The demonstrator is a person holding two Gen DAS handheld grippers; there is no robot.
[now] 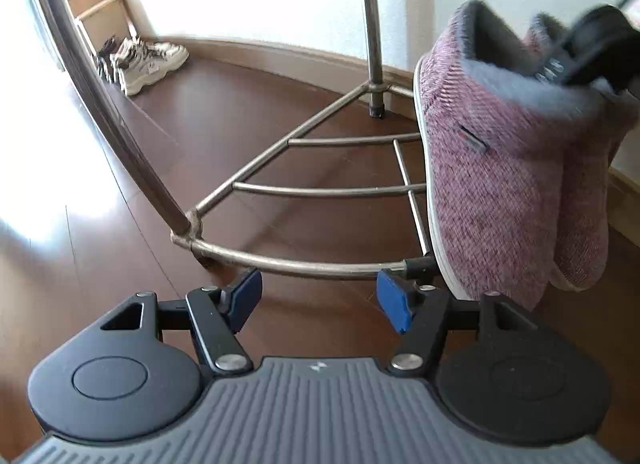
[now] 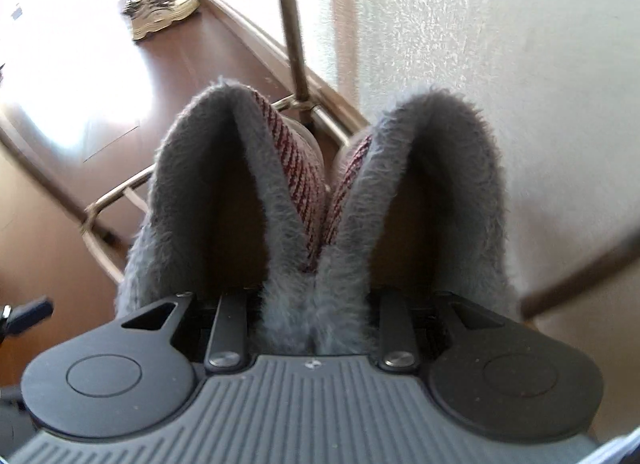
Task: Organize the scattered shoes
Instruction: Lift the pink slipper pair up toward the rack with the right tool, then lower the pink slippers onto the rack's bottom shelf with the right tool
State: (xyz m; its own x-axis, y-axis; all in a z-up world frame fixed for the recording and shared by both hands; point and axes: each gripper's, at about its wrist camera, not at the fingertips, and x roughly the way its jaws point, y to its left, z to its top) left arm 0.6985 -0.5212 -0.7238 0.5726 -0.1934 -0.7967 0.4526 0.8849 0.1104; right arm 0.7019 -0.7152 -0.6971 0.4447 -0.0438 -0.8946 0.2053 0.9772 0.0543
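Two pink knit slippers with grey fleece lining [image 1: 508, 167] hang toes down above the lower shelf of a metal shoe rack [image 1: 320, 187]. My right gripper [image 1: 592, 51] is shut on their inner collars, pressed together; in the right wrist view the slippers [image 2: 316, 199] fill the middle, one finger inside each opening, and the fingertips are hidden in the fleece. My left gripper [image 1: 320, 300] is open and empty, low in front of the rack's front rail, just left of the slippers. The rack [image 2: 120, 191] also shows in the right wrist view.
A pair of white chunky sneakers [image 1: 150, 59] stands on the brown wood floor by the wall, far left; they also show in the right wrist view [image 2: 164, 9]. A wooden shelf unit [image 1: 100, 11] is behind them. The rack's upright poles [image 1: 370, 23] rise near the white wall.
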